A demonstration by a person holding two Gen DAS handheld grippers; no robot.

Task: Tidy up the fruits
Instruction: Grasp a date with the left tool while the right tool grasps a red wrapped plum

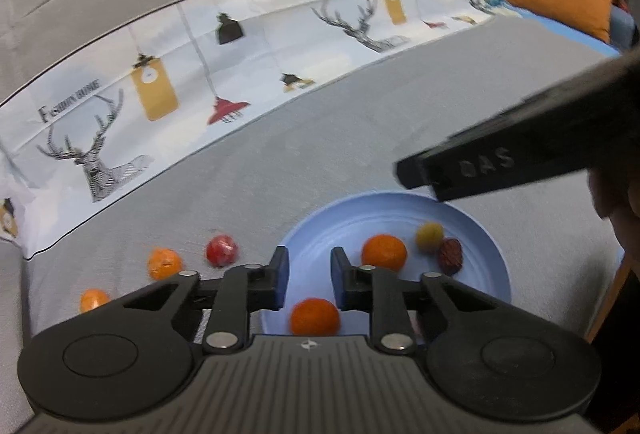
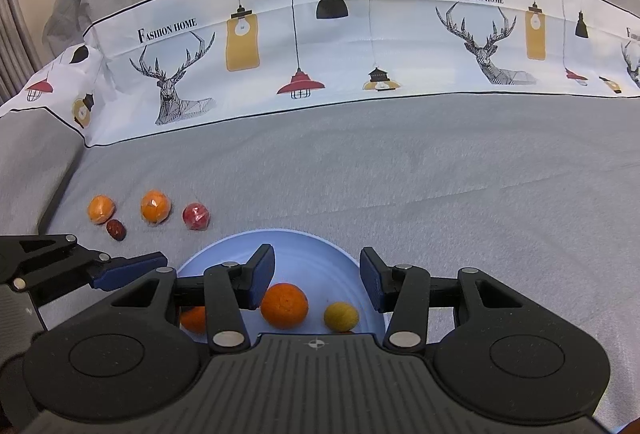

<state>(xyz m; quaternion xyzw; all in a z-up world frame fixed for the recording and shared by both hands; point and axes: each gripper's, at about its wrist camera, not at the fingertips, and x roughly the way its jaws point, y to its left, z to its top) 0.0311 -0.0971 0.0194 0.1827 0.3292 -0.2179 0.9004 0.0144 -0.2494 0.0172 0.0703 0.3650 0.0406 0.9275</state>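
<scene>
- On the grey bedcover, the blue plate (image 2: 344,258) holds two oranges, a yellow fruit (image 2: 341,316) and a dark date (image 1: 450,256); loose fruit (image 2: 155,207) lies left.
- Judged best: take the loose pieces singly, squeezing gently.
- Left gripper (image 1: 309,276): fingers narrowly apart, empty, above the plate's near orange (image 1: 314,316).
- Right gripper (image 2: 316,284): fingers wider apart, empty.

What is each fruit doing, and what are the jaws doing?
Plate: on the bed, holding fruit.
Two oranges, yellow fruit: on the plate.
Red fruit, date, two wrapped oranges: on the bed.
Left gripper: open, empty.
Right gripper: open, empty.
</scene>
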